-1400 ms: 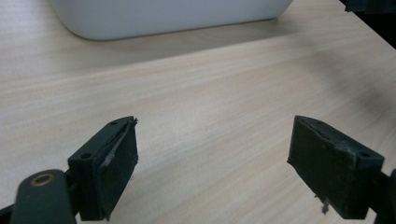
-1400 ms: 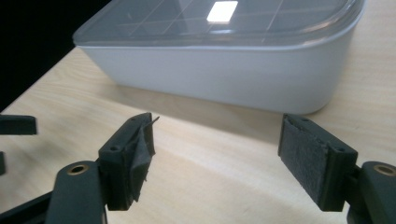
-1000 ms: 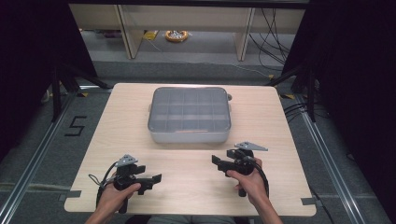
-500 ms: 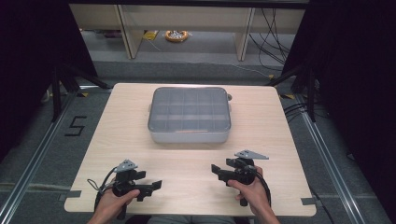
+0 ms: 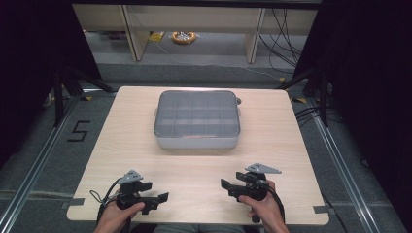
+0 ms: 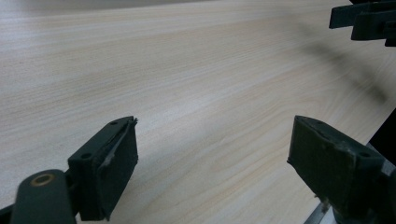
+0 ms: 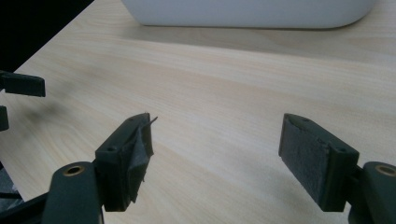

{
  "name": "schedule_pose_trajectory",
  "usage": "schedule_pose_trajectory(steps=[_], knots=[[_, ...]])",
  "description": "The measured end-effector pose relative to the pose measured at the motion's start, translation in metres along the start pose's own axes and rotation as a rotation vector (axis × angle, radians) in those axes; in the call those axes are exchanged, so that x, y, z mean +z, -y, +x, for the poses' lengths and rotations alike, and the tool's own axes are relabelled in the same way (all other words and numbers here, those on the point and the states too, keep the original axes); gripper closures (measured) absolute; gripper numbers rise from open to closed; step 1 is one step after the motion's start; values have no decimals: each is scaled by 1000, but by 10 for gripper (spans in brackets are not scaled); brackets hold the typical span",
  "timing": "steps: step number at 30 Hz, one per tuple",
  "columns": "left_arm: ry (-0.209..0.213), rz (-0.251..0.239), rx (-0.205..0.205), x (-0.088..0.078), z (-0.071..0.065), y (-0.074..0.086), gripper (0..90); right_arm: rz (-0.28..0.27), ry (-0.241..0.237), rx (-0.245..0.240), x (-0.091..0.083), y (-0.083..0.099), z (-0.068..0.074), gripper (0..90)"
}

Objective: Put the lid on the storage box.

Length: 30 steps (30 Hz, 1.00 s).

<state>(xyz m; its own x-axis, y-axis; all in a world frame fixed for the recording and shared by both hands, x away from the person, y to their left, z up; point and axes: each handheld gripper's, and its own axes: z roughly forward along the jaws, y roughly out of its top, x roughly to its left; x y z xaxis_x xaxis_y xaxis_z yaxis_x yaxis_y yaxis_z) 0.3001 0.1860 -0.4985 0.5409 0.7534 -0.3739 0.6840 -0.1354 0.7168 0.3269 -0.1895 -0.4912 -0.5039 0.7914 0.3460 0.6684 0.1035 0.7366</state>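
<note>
A grey compartment box [image 5: 197,119] with a clear lid sits shut in the middle of the wooden table [image 5: 121,141]. My left gripper [image 5: 163,198] is held low near the table's front left edge, pointing right. Its jaws stand wide open over bare wood [image 6: 215,154]. My right gripper [image 5: 226,187] is at the front right, pointing left, and is also open with nothing between its pads [image 7: 217,144]. The white wall of the box [image 7: 247,11] lies well beyond the right gripper. The two grippers face each other, a gap apart.
The table's front edge [image 5: 194,222] runs just under both hands. Beyond the table stand shelf legs, cables and a yellow object [image 5: 183,37] on the floor. Dark curtains flank both sides. A floor mark "5" [image 5: 77,131] lies to the left.
Both hands have drawn back toward the table's front edge, away from the box. The jaws of both grippers stay open.
</note>
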Motion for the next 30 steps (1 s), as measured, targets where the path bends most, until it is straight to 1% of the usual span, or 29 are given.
schedule_pose_trajectory(steps=[1,3,5,6,7,8,9,10,11,12,13,14,15,16,17,18,19,20,21,22,23,24,25,26,27,28,29,30], knots=[[1,1,3,0,0,0,150,-4,-2,4,0,1,0,268],[4,3,6,-1,-1,2,150,7,5,-3,-2,4,1,268],[6,10,7,-1,-2,3,150,8,28,-15,-3,6,2,268],[6,12,9,-1,-3,3,151,7,19,-17,-5,7,2,268],[3,9,5,-2,-4,4,150,16,11,31,-6,9,5,268],[4,15,12,-3,-4,4,150,9,25,-18,-6,10,2,268],[11,7,9,-3,-5,5,151,14,22,-14,-7,11,2,268],[9,13,18,-4,-5,5,151,13,19,28,-8,13,5,268],[8,14,15,-4,-5,6,151,11,23,-6,-9,14,2,267],[8,12,15,-5,-6,7,151,25,22,29,-10,15,5,267],[12,12,16,-5,-7,7,151,12,29,-15,-11,15,2,267],[9,12,12,-5,-7,8,151,19,37,-14,-12,16,2,267],[13,20,22,-5,-8,9,151,8,34,-15,-12,17,2,267],[7,21,21,-5,-9,10,151,11,22,-18,-13,18,2,267],[16,22,22,-5,-10,10,150,14,30,8,-15,19,5,266],[19,23,22,-5,-11,11,151,12,26,-24,-15,20,3,266],[16,31,33,-6,-11,12,151,13,25,-27,-16,21,4,266],[20,29,28,-7,-13,13,150,11,21,-29,-17,21,4,265],[20,33,34,-7,-13,13,150,15,22,-30,-18,23,5,265],[25,29,24,-7,-15,14,151,13,19,-39,-19,24,4,265],[24,33,30,-7,-15,15,150,22,20,-18,-20,25,6,265],[27,33,31,-8,-16,16,150,23,34,-41,-21,26,5,264],[26,33,26,-8,-17,16,150,28,20,-27,-22,27,6,264],[23,39,31,-9,-17,17,151,18,20,-7,-23,29,7,264],[25,39,36,-9,-17,18,150,20,21,-36,-23,29,4,264],[25,39,35,-10,-17,18,150,30,23,-32,-24,30,4,264],[26,40,36,-10,-18,19,150,28,25,6,-25,32,8,264],[26,41,32,-11,-19,19,150,23,29,-48,-25,33,3,264]])
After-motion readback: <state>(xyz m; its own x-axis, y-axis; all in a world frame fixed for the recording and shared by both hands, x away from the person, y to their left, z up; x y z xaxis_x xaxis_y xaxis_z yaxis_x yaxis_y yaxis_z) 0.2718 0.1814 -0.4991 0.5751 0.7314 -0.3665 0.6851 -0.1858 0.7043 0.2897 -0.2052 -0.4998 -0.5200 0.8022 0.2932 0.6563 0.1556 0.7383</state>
